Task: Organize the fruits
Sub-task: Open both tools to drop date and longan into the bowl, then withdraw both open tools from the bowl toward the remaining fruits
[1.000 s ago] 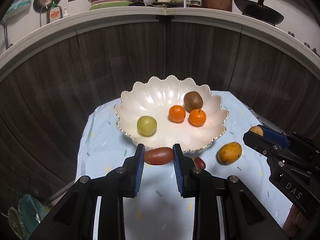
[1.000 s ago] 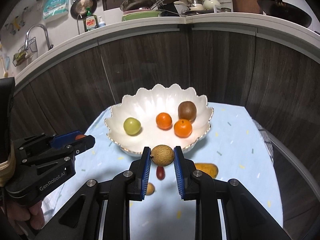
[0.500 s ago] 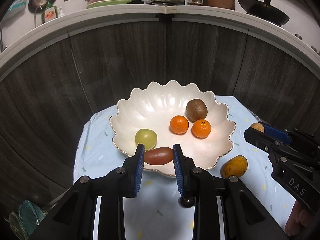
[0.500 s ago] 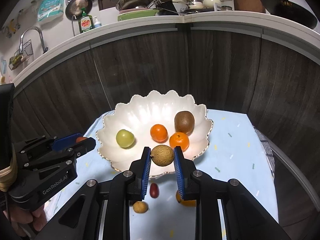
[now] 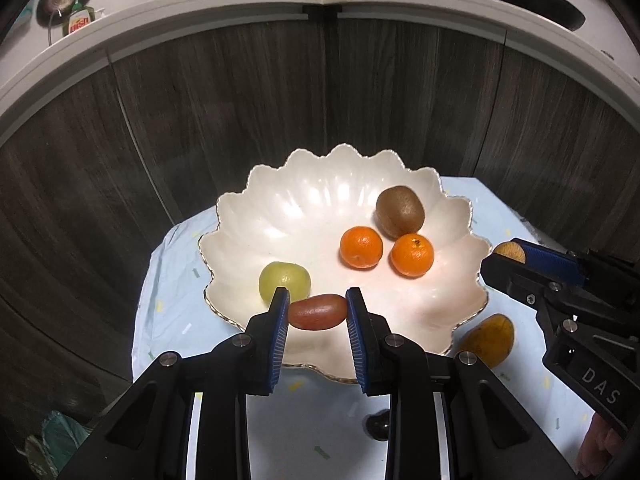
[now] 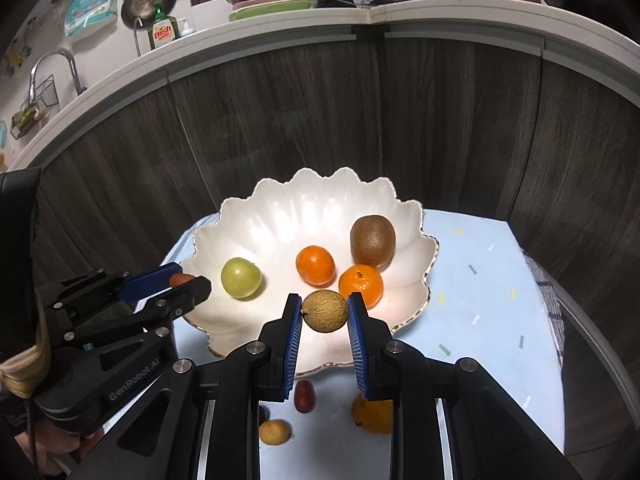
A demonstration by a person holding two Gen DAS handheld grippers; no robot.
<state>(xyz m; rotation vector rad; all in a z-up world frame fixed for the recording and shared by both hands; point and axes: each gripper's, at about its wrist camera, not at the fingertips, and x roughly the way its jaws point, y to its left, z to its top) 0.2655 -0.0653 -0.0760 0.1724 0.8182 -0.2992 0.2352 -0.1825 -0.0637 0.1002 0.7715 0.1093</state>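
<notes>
A white scalloped bowl (image 5: 320,200) (image 6: 320,200) holds a green fruit (image 5: 284,282) (image 6: 241,277), two oranges (image 5: 361,247) (image 6: 315,265) and a kiwi (image 5: 400,211) (image 6: 373,241). My left gripper (image 5: 318,311) is shut on a red oblong fruit (image 5: 318,311), held over the bowl's near rim; it also shows in the right wrist view (image 6: 188,280). My right gripper (image 6: 324,311) is shut on a round tan fruit (image 6: 324,311) above the bowl's near side; it also shows in the left wrist view (image 5: 516,254).
The bowl stands on a light blue cloth (image 6: 480,288). On the cloth in front lie a yellow mango (image 5: 486,338) (image 6: 372,414), a dark red fruit (image 6: 304,396) (image 5: 378,424) and a small tan fruit (image 6: 274,431). Dark wood cabinet panels (image 5: 320,92) curve behind.
Both grippers have risen and moved forward with their fruits, from in front of the bowl to over its near rim. The loose fruits on the cloth now lie beneath the grippers.
</notes>
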